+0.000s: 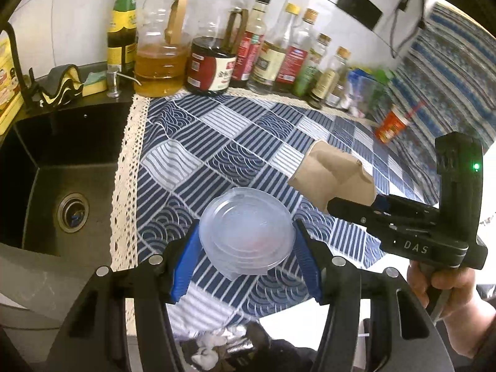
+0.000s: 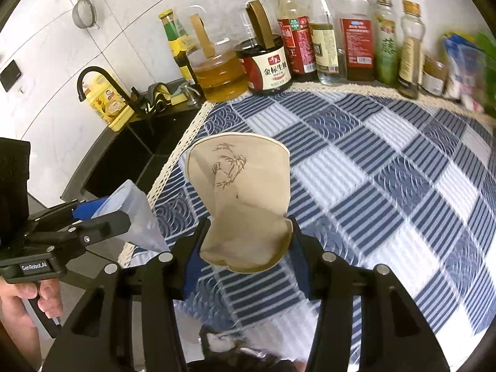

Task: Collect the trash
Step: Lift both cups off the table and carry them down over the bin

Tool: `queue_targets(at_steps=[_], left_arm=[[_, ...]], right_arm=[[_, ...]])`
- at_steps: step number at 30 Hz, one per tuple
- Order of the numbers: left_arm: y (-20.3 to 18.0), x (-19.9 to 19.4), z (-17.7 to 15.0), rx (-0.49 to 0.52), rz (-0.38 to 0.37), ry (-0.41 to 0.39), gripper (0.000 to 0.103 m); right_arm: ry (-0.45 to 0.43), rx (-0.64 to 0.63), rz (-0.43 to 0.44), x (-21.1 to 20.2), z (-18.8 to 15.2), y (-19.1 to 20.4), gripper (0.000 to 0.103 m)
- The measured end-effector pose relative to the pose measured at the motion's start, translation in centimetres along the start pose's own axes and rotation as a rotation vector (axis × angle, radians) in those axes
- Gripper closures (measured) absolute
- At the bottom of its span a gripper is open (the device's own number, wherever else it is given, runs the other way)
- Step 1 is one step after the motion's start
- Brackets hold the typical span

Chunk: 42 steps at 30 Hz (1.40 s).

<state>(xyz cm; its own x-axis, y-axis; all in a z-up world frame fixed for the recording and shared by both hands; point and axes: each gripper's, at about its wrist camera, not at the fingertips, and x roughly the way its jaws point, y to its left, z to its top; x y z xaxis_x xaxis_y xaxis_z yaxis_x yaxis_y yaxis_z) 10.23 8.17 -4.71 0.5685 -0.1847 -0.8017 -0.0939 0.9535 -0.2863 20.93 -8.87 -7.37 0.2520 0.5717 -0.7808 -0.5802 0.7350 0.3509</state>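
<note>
My left gripper [image 1: 246, 248] is shut on a clear plastic cup [image 1: 246, 237], held over the counter's front edge; the cup also shows in the right wrist view [image 2: 133, 214]. My right gripper [image 2: 246, 245] is shut on a crumpled brown paper cup [image 2: 241, 198] with a bamboo drawing, held above the blue patterned cloth [image 2: 387, 170]. The paper cup also shows in the left wrist view [image 1: 333, 175] at the tip of the right gripper [image 1: 356, 206]. A bin with crumpled white trash [image 1: 214, 347] lies below both grippers, partly hidden; it also shows in the right wrist view [image 2: 223, 345].
A row of sauce and oil bottles [image 1: 210, 62] lines the back wall. A black sink [image 1: 62, 186] with a tap lies left of the cloth. A red cup [image 1: 392, 124] lies tipped at the far right. Sponges [image 1: 93, 82] sit behind the sink.
</note>
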Motion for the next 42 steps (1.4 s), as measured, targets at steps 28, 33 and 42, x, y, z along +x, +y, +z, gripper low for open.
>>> queue_targets(at_steps=[28, 33, 42], left_arm=[[1.4, -2.7, -13.8, 0.056, -0.142, 0.139, 0.047], [2.3, -1.5, -16.1, 0.025, -0.128, 0.189, 0.047], [4.7, 2.6, -19.8, -0.064, -0.115, 0.293, 0.047]], right_arm=[[0.082, 0.127, -0.08, -3.0, -16.9, 7.0, 0.054], [0.129, 0.123, -0.069, -1.8, -18.7, 7.0, 0.054], [0.275, 0.148, -0.065, 3.0, -22.5, 5.3, 0.053]])
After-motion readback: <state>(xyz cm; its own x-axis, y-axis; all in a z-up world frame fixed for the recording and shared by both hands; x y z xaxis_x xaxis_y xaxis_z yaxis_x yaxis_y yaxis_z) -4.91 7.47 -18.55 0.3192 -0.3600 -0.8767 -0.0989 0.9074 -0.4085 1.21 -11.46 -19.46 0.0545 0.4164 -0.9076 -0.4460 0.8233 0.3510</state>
